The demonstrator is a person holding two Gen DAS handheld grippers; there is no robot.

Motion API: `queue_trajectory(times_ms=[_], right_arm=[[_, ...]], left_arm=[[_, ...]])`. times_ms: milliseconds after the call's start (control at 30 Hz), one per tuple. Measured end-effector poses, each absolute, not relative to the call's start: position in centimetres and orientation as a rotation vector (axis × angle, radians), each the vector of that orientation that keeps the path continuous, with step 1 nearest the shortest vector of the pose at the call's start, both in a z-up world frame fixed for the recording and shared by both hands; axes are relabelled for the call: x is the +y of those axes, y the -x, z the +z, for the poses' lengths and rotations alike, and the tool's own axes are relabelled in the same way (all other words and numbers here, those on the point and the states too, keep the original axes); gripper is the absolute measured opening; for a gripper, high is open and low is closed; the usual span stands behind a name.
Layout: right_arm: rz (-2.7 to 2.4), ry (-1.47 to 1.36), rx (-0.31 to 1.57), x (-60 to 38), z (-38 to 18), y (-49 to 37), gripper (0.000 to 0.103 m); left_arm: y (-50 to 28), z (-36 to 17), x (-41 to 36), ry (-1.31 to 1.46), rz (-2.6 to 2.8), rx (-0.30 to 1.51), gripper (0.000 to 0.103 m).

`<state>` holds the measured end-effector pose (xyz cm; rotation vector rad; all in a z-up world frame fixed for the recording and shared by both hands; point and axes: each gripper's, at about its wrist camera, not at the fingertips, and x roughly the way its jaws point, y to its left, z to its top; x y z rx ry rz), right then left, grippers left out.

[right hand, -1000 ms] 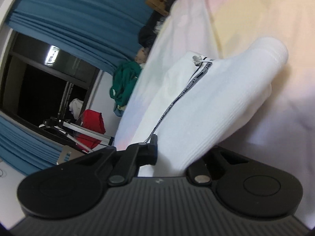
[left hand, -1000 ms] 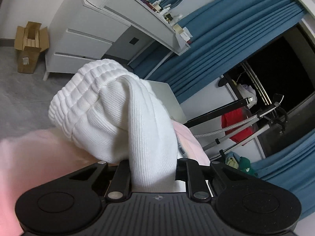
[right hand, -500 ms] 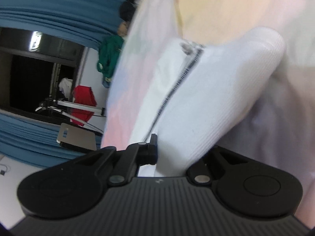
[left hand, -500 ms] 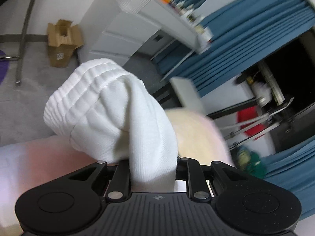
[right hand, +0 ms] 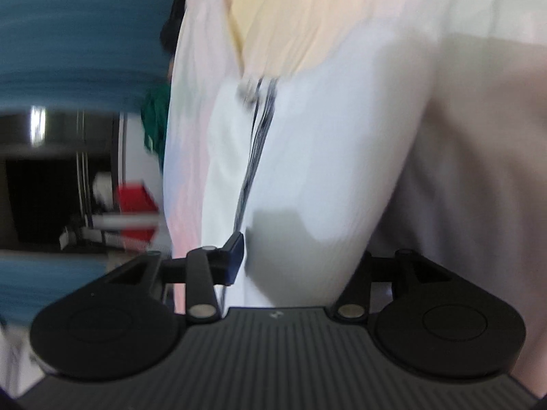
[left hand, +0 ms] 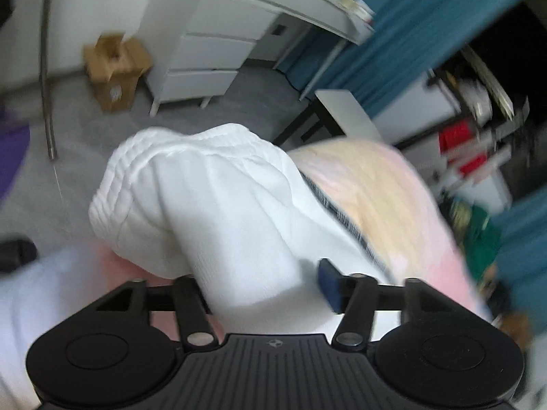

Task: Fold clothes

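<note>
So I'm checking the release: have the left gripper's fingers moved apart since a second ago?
Yes. The left gripper jaws are opening: against its fixed black body, both fingers have swung outward from the white garment, which remains between them, no longer pinched.

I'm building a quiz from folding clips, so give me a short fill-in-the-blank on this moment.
1. The garment between the left gripper fingers is ____ in colour.
2. The curtains behind the desk are ____.
3. On the floor beside the white drawer unit stands a brown ____ box.
4. A dark drawstring runs along the garment in front of the ____ gripper.

Missing words: white; blue; cardboard; right
</note>
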<state>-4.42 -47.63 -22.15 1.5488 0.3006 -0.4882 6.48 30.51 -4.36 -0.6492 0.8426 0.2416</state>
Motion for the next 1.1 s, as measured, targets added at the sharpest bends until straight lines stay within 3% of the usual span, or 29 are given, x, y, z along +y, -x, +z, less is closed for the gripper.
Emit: queue_trajectory(times_ms=[33,100,367,567,733,1100], right_arm=[[-0.519,-1.559,0.247,-47.8,-22.2,4.8,0.049],[-0.537,-1.568,0.175,-48.2,-22.5,5.2,0.049],[-0.329,-1.418,0.349,-49.7,-22.5,1.4,0.048],[-0.252,-1.418,0.249,-49.9,-22.2,1.2,0.049],[-0.201,-1.393,0.127,-49.6,-21.0,0.6,0.049],[-0.367,-1.485,0.083,-49.6,-22.7,0.7,0.049]], left_arm=[[-6.3,-4.0,29.8,0.591,0.249,0.854,0.082],[-5.7,-3.0,28.7,0.507,0.267,0.848,0.082],[-2.4,0.4,28.2,0.549,0.312,0.625,0.084],[-2.2,3.0,25.8,0.448,0.248,0.513,0.087],[-2.8,3.6,23.3,0.357,0.181,0.500,0.089],[-4.2,3.1,20.2,0.267,0.110,0.516,0.089]])
